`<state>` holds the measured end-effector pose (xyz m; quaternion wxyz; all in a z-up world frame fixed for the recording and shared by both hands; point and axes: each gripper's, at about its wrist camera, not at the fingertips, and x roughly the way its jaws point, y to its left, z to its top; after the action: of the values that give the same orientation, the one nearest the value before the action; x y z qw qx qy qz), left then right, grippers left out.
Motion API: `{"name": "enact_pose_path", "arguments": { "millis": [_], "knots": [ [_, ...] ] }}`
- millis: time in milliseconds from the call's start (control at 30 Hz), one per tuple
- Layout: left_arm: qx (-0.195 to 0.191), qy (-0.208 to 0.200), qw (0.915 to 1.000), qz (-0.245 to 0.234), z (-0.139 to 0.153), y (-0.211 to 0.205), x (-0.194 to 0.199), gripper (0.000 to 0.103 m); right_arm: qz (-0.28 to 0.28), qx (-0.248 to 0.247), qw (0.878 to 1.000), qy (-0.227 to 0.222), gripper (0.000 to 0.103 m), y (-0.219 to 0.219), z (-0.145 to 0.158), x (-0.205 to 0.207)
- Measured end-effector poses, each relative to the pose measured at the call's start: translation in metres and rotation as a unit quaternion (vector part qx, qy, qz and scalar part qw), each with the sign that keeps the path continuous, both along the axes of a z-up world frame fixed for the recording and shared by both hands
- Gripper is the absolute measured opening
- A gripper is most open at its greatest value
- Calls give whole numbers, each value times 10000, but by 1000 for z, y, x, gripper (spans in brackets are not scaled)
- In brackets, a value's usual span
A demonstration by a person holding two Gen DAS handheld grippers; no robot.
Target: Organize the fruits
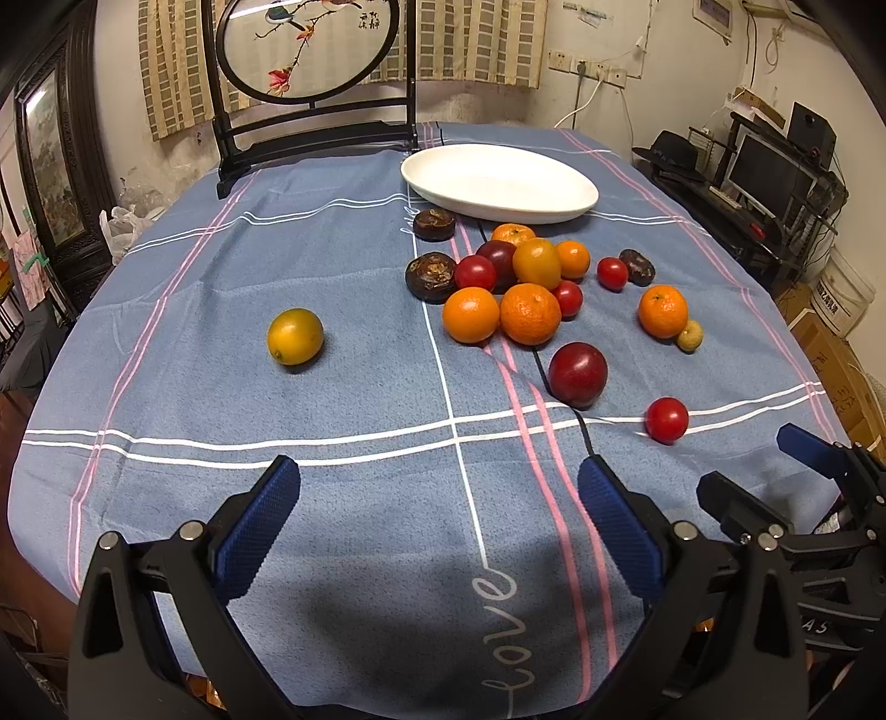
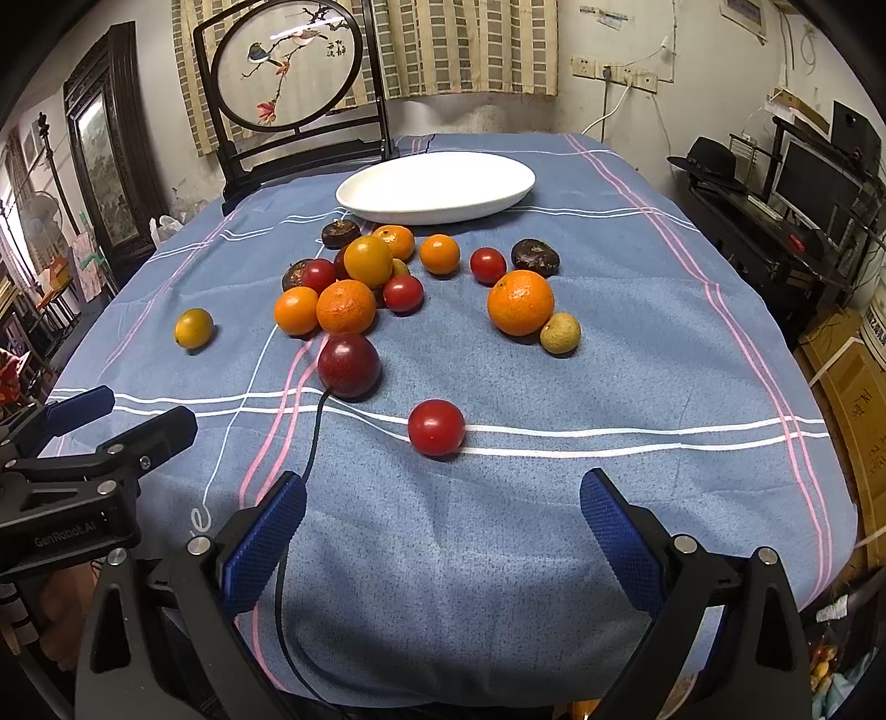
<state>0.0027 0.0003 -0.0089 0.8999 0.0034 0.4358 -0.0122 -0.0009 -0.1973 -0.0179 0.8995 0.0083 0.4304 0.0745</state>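
Note:
Many fruits lie loose on the blue checked tablecloth (image 1: 360, 387): a cluster of oranges (image 1: 530, 313), red tomatoes and dark fruits in the middle. A yellow lemon (image 1: 295, 336) lies apart at the left. A dark red plum (image 2: 349, 365) and a red tomato (image 2: 436, 427) lie nearest. A white oval plate (image 1: 498, 183) stands empty behind the cluster; it also shows in the right wrist view (image 2: 437, 188). My left gripper (image 1: 440, 482) is open and empty above the near cloth. My right gripper (image 2: 443, 498) is open and empty, just short of the tomato.
A dark wooden stand with a round bird painting (image 1: 307, 50) stands at the table's far left. A black cable (image 2: 310, 454) runs from the plum toward the near edge. A desk with a monitor (image 1: 769, 177) stands at the right, cardboard boxes (image 2: 853, 387) beside the table.

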Motion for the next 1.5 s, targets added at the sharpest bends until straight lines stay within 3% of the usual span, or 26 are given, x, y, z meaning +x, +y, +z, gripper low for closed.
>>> {"name": "enact_pose_path", "arguments": {
  "millis": [1100,1333,1500],
  "knots": [
    [-7,22,10000,-5,-1,-1,-1,98,111,20,9999,41,99,3,-4,-1],
    [-150,133,9998,79,-12,13,7,98,244,73,9995,159,99,-5,-15,14],
    [-182,120,9997,100,-19,34,25,98,313,-204,9990,261,97,-5,-24,38]
  ]
}}
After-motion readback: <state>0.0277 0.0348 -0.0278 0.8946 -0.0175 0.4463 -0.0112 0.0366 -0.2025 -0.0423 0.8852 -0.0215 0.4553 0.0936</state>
